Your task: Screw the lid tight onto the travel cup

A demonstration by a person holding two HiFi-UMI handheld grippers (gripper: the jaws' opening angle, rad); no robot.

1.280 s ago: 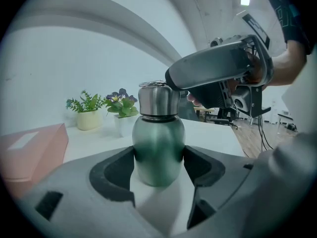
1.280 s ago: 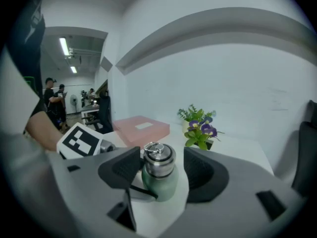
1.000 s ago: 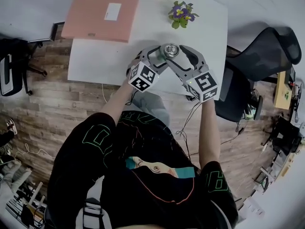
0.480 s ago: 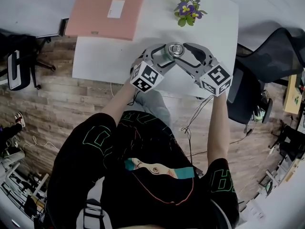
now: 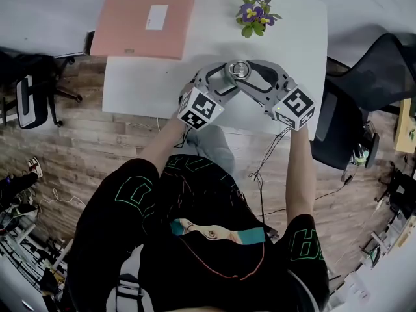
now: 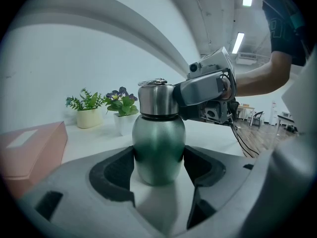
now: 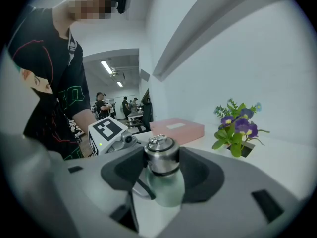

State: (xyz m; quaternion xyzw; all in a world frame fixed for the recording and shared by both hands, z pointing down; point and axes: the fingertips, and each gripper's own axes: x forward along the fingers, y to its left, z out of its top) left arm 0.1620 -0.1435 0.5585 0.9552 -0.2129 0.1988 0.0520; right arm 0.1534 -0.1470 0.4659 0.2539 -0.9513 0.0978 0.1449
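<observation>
Below, a wood-plank floor (image 5: 84, 135) and on it a white counter (image 5: 162, 83). At the counter's far left, a flat pink box (image 5: 143, 23); at the far right, a potted plant (image 5: 255, 15) with purple flowers, and next to that a cream pot (image 6: 89, 118) of green leaves. Off the right edge, a black chair (image 5: 370, 77).

Near the front edge, well apart from box and plants, the cup (image 6: 158, 150): upright on the counter, rounded green body, steel lid (image 7: 161, 155) on top with a small ring at its crown.

Left tool (image 5: 221, 78): reaches in from the left, tilted a little downward, and clamps the cup's body. Dark pads (image 6: 116, 170) pressed against both flanks, low on the green part.

Right tool (image 5: 247, 75): comes in from the right, higher, at lid level. Has just been closing with the lid between the jaws. Pads against the steel on both sides, so gripped rather than merely flanked.

At the rear of each tool, a marker cube (image 5: 197, 107), face up in the head view. Behind those, bare forearms (image 5: 296, 168) and a black shirt (image 5: 195, 239) printed with green and red lines.

Far back in the right tool view, a long lit room with a few people (image 7: 101, 105) standing. In the left tool view, past the cup, the right tool's grey body and the arm behind it.
</observation>
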